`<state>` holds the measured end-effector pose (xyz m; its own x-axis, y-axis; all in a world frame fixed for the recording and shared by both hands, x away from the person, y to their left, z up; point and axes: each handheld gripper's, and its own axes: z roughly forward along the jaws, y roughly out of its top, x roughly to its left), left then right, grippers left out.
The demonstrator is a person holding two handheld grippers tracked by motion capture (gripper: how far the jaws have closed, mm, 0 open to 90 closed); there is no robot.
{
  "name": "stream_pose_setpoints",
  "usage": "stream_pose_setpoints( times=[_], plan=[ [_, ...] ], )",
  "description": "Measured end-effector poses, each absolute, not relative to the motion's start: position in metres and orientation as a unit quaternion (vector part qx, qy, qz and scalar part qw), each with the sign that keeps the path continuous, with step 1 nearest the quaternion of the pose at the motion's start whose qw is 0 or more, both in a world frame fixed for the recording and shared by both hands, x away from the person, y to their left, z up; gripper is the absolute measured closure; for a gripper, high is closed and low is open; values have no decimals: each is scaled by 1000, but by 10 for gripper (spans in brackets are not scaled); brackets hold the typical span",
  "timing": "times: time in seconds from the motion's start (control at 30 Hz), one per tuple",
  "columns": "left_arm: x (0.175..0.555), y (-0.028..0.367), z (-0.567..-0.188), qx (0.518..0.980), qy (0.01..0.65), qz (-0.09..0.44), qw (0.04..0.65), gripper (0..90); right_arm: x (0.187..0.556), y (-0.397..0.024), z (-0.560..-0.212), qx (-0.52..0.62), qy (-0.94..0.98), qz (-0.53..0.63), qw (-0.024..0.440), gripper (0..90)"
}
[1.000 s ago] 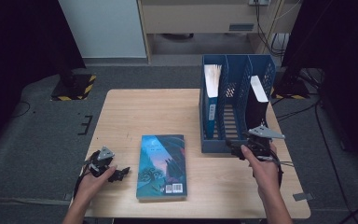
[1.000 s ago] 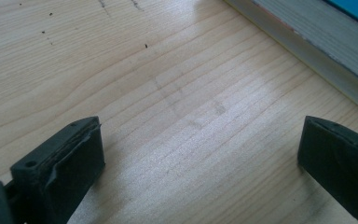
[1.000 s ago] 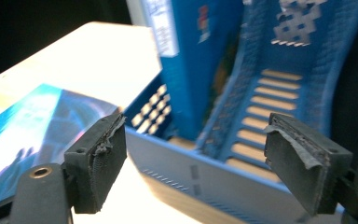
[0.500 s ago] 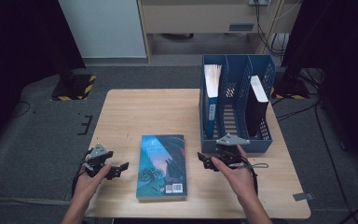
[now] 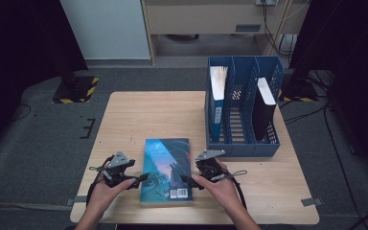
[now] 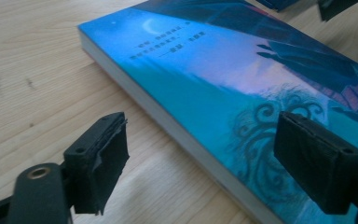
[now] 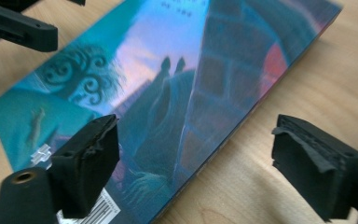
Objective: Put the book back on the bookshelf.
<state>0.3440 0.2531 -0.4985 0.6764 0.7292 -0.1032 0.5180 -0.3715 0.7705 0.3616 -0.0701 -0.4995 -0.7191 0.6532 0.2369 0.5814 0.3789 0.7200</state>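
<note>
Book (image 5: 166, 168) lies flat on the table (image 5: 139, 115), cover up, in front of the blue file rack (image 5: 242, 143) and off its left end, apart from it. Its long axis runs away from the person, roughly parallel to the rack's dividers.

Left gripper (image 5: 141, 179) sits at the book's left long edge, near the corner closest to the person; jaws wide apart, one over the bare wood, the other over the cover (page edge runs between them in the left gripper view).

Right gripper (image 5: 188, 181) mirrors it at the right long edge, jaws likewise spread, straddling that edge, nothing held.

Both hands about equally near, one per side. Judgement: a two-sided pinch of the book's near end looks likely, each gripper closing across its own long edge; neither appears to touch the book yet.
</note>
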Motion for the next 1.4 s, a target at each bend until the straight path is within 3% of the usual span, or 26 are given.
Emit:
stream_pose_setpoints(
  times=[0.13,0.47,0.9,1.03,1.4],
  plan=[
    [344,243,-500,827,368,122,408,241,363,-67,-509,377,830,409,27,184],
    [346,240,-505,833,368,116,398,260,361,-60,-517,371,837,402,-3,187],
    [356,250,-508,823,383,128,399,214,346,-45,-515,341,851,398,-21,211],
    [360,254,-511,818,392,118,405,170,346,-43,-515,333,855,398,-25,201],
    [365,258,-514,813,403,80,412,198,354,-44,-523,347,845,404,-45,101]
  ],
)
